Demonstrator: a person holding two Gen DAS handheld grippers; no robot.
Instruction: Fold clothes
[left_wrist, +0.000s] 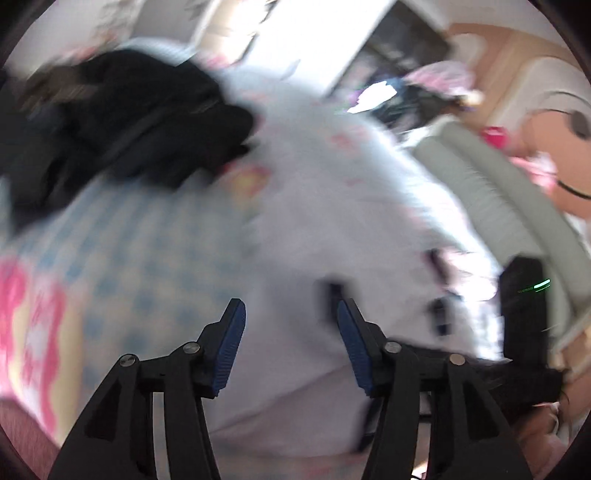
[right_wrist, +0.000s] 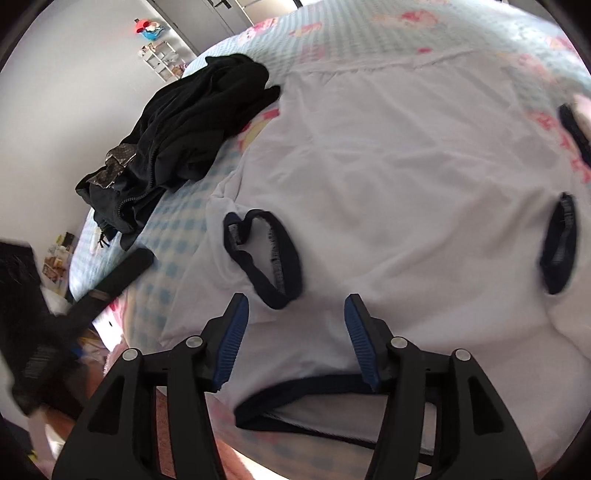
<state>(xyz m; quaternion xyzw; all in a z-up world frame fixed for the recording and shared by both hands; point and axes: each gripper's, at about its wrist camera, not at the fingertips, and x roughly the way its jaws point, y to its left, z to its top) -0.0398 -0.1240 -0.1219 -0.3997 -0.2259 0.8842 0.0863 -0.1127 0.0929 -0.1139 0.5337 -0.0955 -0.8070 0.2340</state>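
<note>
A white shirt (right_wrist: 406, 166) with dark navy trim lies spread flat on the blue-checked bedsheet (right_wrist: 173, 236). One navy-edged sleeve opening (right_wrist: 262, 254) lies just ahead of my right gripper (right_wrist: 295, 299), and a second (right_wrist: 559, 243) sits at the right. The navy neckline (right_wrist: 295, 391) lies under the gripper's base. Both jaws stand apart above the cloth and hold nothing. The left wrist view is blurred. There my left gripper (left_wrist: 290, 306) is open over the same white shirt (left_wrist: 332, 206), with nothing between its pads.
A heap of black clothes (right_wrist: 192, 136) lies on the bed beyond the shirt's left side, also seen as a dark pile (left_wrist: 140, 122). The bed's left edge (right_wrist: 85, 236) drops toward a white wall. A small shelf (right_wrist: 159, 59) stands against it. A grey padded bed edge (left_wrist: 480, 177) runs at the right.
</note>
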